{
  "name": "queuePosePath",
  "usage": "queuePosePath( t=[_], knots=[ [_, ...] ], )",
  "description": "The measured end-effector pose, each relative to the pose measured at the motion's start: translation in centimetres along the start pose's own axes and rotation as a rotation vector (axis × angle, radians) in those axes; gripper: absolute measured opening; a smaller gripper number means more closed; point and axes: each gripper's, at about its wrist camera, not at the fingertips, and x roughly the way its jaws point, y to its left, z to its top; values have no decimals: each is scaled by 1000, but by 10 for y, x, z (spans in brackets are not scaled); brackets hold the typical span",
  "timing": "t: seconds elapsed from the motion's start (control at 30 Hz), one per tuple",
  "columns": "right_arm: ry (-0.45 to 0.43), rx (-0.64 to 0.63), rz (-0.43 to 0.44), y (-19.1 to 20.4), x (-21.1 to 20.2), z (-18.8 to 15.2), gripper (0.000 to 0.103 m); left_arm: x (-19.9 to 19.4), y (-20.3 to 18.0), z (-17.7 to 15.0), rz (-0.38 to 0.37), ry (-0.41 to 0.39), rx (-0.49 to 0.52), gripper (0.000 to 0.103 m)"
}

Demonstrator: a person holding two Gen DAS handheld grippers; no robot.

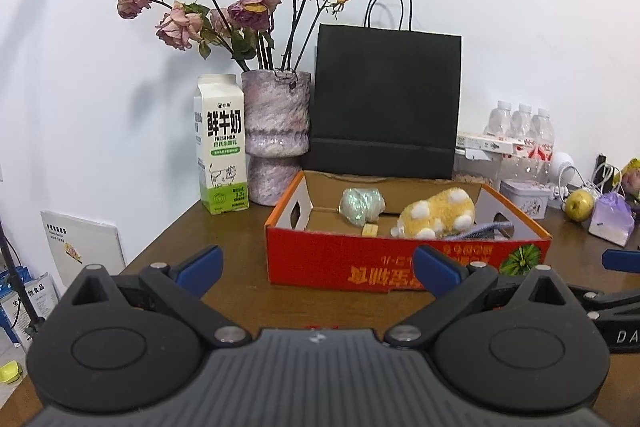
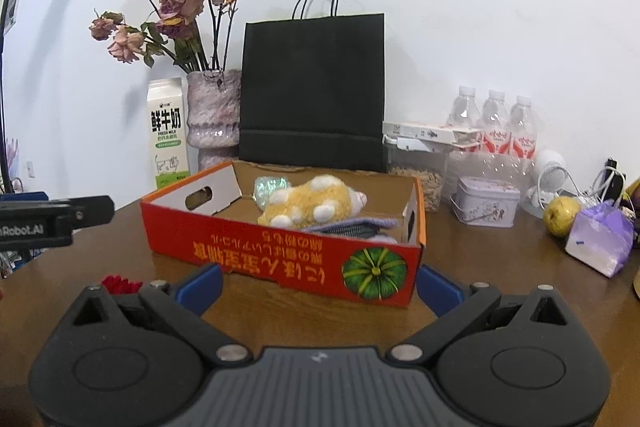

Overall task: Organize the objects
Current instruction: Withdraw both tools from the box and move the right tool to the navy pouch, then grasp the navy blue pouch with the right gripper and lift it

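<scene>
Both the left gripper and right gripper spread, empty; yellow plush toy lies in the red box ahead: we judge it light, squashy, best pinched mid-body.

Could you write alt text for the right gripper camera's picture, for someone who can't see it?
An open gripper hovers above a wooden table, facing a red cardboard box holding a yellow plush toy. Behind stand a black paper bag, milk carton and dried roses.

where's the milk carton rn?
The milk carton stands upright at the table's back-left in both wrist views, against the wall, right beside the pink vase, left of the red box.
</scene>
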Motion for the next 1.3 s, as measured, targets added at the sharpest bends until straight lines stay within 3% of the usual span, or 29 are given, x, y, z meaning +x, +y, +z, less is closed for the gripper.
queuePosePath(
  t=[0.8, 1.13, 1.3],
  knots=[
    [85, -27, 3, 8, -41, -47, 103, -43, 41, -44, -56, 116, -2, 103],
    [136, -71, 154, 19, -31, -47, 103, -44, 62, -37, -9, 134, -54, 103],
    [151, -259, 299, 39, -12, -39, 103, -47, 69, -37, -25, 132, -61, 103]
  ],
)
